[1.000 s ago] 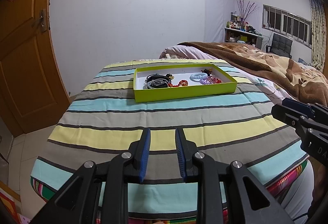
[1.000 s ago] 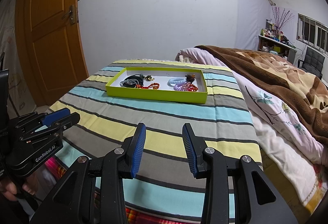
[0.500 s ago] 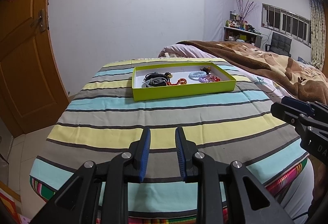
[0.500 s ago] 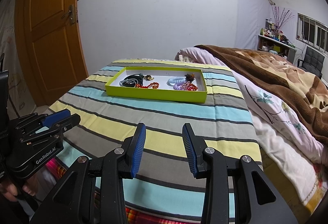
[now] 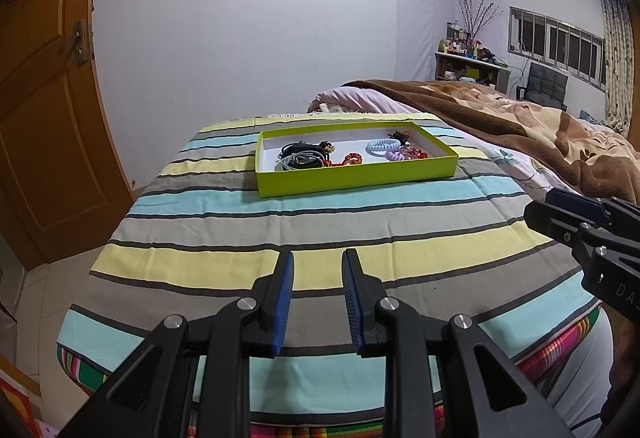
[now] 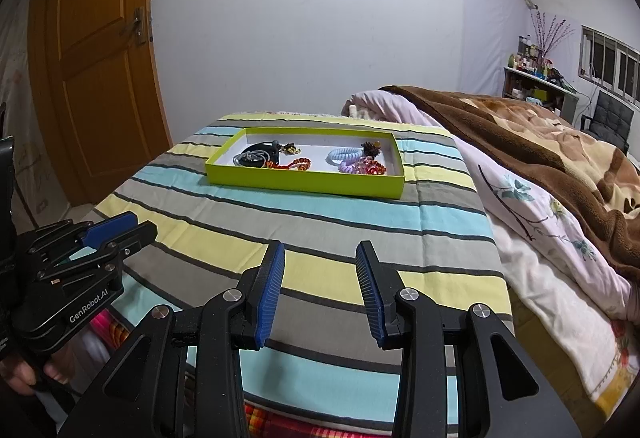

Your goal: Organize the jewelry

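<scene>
Lime-green card makes up the shallow tray (image 5: 356, 175), my landmark, which lies on the striped cloth (image 5: 280, 230) well ahead of my left gripper (image 5: 317, 298). From the left wrist, that gripper hangs over the near end of the cloth with its blue pads spread apart and nothing between them. Inside the tray, toward its left end, sits a tangle of black and grey cords (image 5: 300, 157); a red-orange beaded piece (image 5: 350, 159) lies just right of that, and a pale blue coil band (image 5: 383, 146) with a lilac coil band (image 5: 396, 156) sits toward the right end. My right gripper (image 5: 560, 215) shows at the right edge, nearer me than the tray. A brown blanket (image 5: 500, 113) covers the bed to the right of the tray.

From the right wrist, my right gripper (image 6: 320, 290) also stands wide, empty, over the cloth on the near side of the tray (image 6: 304, 181). The same jewelry lies inside: black and grey cords (image 6: 256, 155) at the left, red-orange beaded piece (image 6: 298, 163) mid-tray, pale blue coil band (image 6: 344, 154) and lilac coil band (image 6: 350, 167) toward the right. My left gripper (image 6: 120, 230) shows low on the left, held by my hand (image 6: 28, 374), short of the tray. A wooden door (image 6: 96, 69) stands beyond the tray's left end.
</scene>
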Available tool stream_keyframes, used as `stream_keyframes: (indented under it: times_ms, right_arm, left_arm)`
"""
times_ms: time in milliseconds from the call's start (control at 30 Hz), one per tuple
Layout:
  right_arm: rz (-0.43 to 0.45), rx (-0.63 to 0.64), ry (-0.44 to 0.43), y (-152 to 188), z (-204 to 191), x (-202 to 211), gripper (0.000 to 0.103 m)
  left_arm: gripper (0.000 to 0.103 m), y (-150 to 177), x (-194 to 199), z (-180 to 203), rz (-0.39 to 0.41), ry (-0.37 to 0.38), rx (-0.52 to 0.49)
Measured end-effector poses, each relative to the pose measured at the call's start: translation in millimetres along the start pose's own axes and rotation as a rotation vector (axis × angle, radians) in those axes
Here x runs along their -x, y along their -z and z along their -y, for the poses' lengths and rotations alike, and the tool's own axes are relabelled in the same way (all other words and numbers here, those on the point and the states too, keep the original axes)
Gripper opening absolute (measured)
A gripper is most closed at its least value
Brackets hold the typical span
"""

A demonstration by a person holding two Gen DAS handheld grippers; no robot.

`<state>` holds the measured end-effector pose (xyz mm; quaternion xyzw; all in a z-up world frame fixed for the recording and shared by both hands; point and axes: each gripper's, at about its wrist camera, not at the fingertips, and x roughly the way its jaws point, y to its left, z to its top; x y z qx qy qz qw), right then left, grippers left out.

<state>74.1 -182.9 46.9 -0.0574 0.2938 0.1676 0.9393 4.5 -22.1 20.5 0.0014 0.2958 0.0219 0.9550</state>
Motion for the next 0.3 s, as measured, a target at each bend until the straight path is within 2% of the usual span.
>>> stream_keyframes:
  times_ms: [300]
  right_arm:
    - [0.003,0.001,0.003,0.4,0.4,0.2,0.038]
  left_arm:
    - [0.026,0.5,0.9,-2.0,0.002,0.016,0.016]
